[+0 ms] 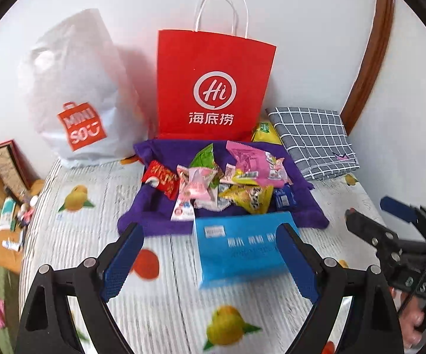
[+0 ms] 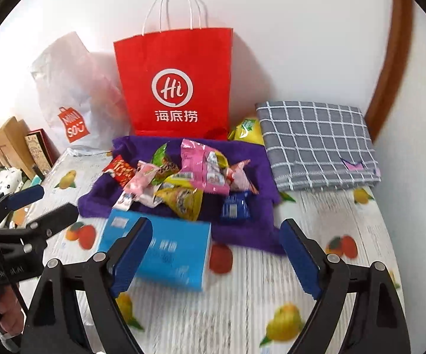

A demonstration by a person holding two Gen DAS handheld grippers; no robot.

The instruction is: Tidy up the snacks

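- left gripper [image 1: 210, 261]: jaws spread wide, nothing clamped. blue pads clear on both sides, no contact with anything.
- right gripper [image 2: 215, 253]: also spread wide, holding nothing. its left finger overlaps the blue box in view, but whether it touches i cannot tell.
- each gripper shows at the edge of the other's view, so the 2 sit side by side above the bed, both angled down.
- snacks [image 1: 221, 180]: loose pile of wrapped packets on a purple cloth [image 1: 159, 215], which lies on the bed sheet [image 1: 94, 236] (striped, fruit print).
- pile includes a red packet [image 1: 161, 178] at the left edge, a large pink packet [image 1: 254, 162] at the back right, a green packet [image 1: 204, 156] behind centre, a yellow packet [image 1: 248, 197] in front, and a small dark blue packet [image 2: 235, 206] at the right front.
- blue box [image 1: 239, 247]: lies flat on the sheet just in front of the cloth, back edge touching or overlapping it. sits between the left gripper's fingers in view.
- red paper bag [image 1: 213, 85]: upright against the wall, directly behind the cloth, white handles up.
- white plastic bag [image 1: 77, 94]: left of the red bag, orange logo.
- grey checked folded cloth [image 1: 313, 138]: right of the pile, against the wall. a yellow-green packet [image 1: 264, 132] is wedged between it and the red bag.
- clutter at the far left, off the bed; blurred.
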